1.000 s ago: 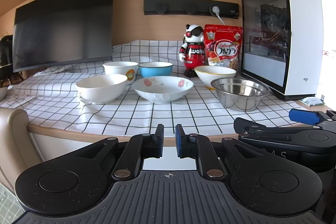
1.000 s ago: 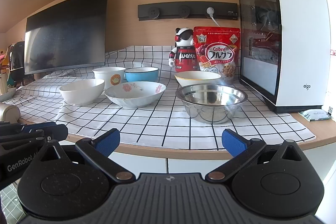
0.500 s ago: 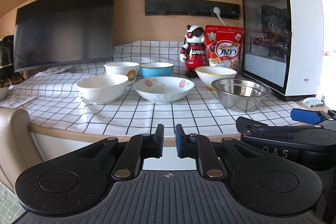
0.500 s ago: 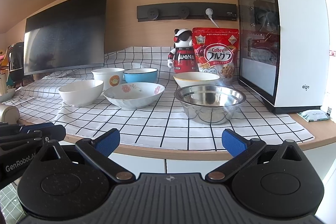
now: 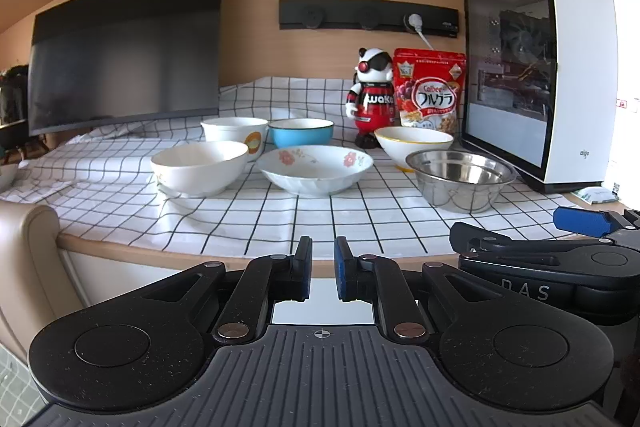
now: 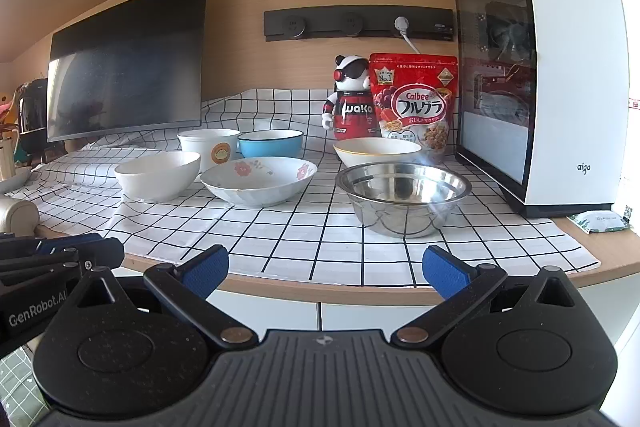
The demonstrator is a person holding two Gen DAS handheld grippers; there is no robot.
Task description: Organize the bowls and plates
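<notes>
Several bowls stand on the checked cloth: a plain white bowl, a flowered shallow bowl, a steel bowl, a yellow-rimmed bowl, a blue bowl and a white cup-bowl. My left gripper is shut and empty, in front of the counter edge. My right gripper is open and empty, in front of the counter and facing the steel bowl and the flowered bowl. The white bowl stands to the left.
A white computer case stands at the right. A cereal bag and a panda figure stand at the back. A dark monitor is at the back left. A small packet lies near the counter's right edge.
Both grippers have moved slightly toward the counter. The jaws have not changed. The bowls have not moved.
</notes>
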